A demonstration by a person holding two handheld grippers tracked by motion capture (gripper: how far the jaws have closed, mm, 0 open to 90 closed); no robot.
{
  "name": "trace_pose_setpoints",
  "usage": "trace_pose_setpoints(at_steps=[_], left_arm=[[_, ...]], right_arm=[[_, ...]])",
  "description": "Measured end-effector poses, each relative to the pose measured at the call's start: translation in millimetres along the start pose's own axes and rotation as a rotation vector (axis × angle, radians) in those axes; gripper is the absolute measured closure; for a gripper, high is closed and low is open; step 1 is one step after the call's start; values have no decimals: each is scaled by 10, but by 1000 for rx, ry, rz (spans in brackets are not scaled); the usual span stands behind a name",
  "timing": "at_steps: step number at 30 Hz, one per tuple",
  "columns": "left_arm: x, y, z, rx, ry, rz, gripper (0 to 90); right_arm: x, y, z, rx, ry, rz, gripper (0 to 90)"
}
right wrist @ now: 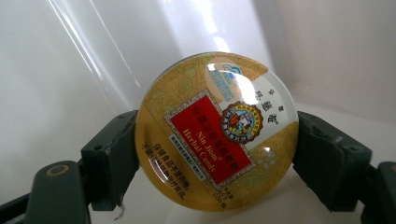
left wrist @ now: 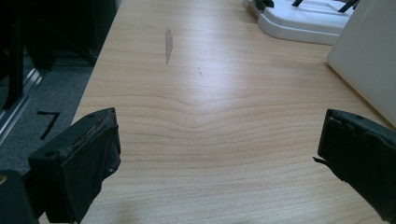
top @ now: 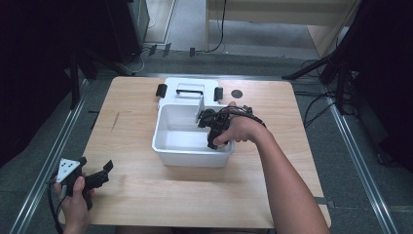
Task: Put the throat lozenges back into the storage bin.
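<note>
My right arm reaches forward across the table [top: 131,146] from its near right corner, the hand bent down at the wrist over the near right part of the white bin [top: 168,151], so my right tongs [top: 210,127] point down into it. In the right gripper view these tongs [right wrist: 217,154] are closed on a round candy tin [right wrist: 217,133], one jaw pressing each side of its rim; the tin is gold with a red label and a glossy lid, and it is tilted with its face toward the camera. The bin's white walls rise close behind and on both sides of the tin, so there is little room around it there; whether it touches the bin's floor I cannot tell.

My left hand [top: 75,197] sits at the near left corner of the table, holding the left tongs [top: 100,175] low over the wood and pointing toward the middle. In the left gripper view these tongs [left wrist: 217,140] stand wide apart with nothing between the jaws, just bare wood ahead, with the table's left edge close by.

Behind the bin, touching its far wall, lies a white lid [top: 190,90] with black latches. A small dark disc [top: 236,93] lies on the wood right of the lid. The bin's left half looks empty
</note>
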State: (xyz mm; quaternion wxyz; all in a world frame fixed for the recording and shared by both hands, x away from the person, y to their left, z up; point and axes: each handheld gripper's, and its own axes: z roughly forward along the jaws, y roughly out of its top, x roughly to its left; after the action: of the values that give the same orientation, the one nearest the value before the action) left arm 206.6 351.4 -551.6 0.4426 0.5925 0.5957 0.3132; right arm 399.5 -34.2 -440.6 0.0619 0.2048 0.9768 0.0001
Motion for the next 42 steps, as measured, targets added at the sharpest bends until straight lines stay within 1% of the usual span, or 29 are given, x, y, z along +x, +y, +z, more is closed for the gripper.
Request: trace_pose_setpoints(at_steps=[1,3,5,11,15,19,24,26,30,32,35,38,42], left_arm=[[0,0,0,0,0,0,0],[1,-1,-1,-1,-1,0,0],[1,0,0,0,-1,0,0],[5,1,0,3,-1,-2,0],[5,1,1,3,-1,-3,0],[3,2,1,3,-1,-1,0],[3,1,4,2,0,0,0],[2,1,4,2,0,-1,0],[2,2,5,0,-1,0,0],[1,1,5,3,-10,-2,0],[-5,2,8,4,-9,3,0],[-2,2,9,4,-10,1,0],[-3,3,9,5,-9,3,0]], right_arm=[[7,-1,4,3,1,-3,200],[16,1,10,19,-17,-14,198],[27,3,15,23,-27,-16,193],[8,-9,6,17,-9,-1,182],[-8,-29,-22,7,7,7,156],[-26,-66,-122,-42,14,26,142],[-53,-113,-281,-97,19,74,132],[-56,-139,-351,-117,13,70,131],[-39,-189,-498,-145,3,75,131],[-16,-220,-575,-161,-2,76,131],[11,-283,-674,-181,0,76,130],[5,-368,-750,-190,-13,92,130],[-41,-514,-828,-205,-24,119,130]])
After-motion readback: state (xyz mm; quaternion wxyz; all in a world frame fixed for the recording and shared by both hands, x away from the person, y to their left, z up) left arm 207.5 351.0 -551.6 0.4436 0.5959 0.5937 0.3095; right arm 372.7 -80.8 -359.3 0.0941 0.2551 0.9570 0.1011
